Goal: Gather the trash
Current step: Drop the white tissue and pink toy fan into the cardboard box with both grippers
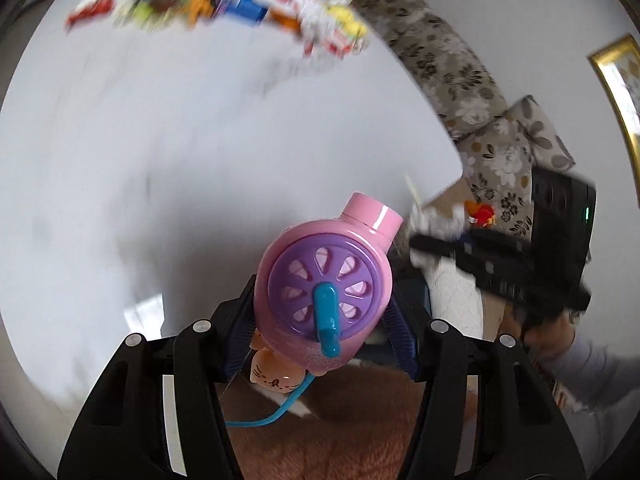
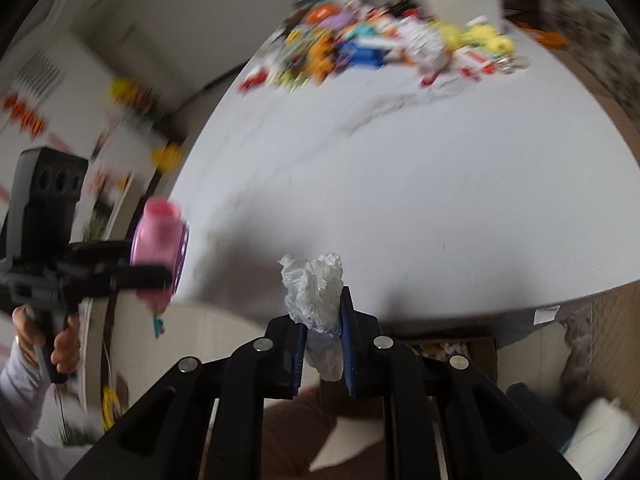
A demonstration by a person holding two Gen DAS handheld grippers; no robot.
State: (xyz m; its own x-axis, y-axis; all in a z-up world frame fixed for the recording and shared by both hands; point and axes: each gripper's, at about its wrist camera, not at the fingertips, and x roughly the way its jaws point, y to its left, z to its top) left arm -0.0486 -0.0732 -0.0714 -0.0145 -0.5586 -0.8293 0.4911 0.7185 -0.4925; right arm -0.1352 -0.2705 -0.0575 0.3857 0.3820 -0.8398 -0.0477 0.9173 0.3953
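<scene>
My left gripper (image 1: 320, 312) is shut on a pink toy hair dryer (image 1: 324, 276) with a purple grille, a blue switch and a blue cord, held over the near edge of the white table (image 1: 200, 160). My right gripper (image 2: 324, 320) is shut on a crumpled white tissue (image 2: 314, 292) above the table's near edge. The right gripper with the tissue also shows in the left wrist view (image 1: 440, 232). The left gripper and the pink toy show at the left of the right wrist view (image 2: 160, 248).
A blurred pile of colourful toys and wrappers (image 2: 380, 48) lies at the far side of the table. A cardboard box (image 2: 452, 350) stands under the table's near edge. A flowered sofa (image 1: 460, 72) runs along the right. A brown rug (image 1: 340, 420) lies below.
</scene>
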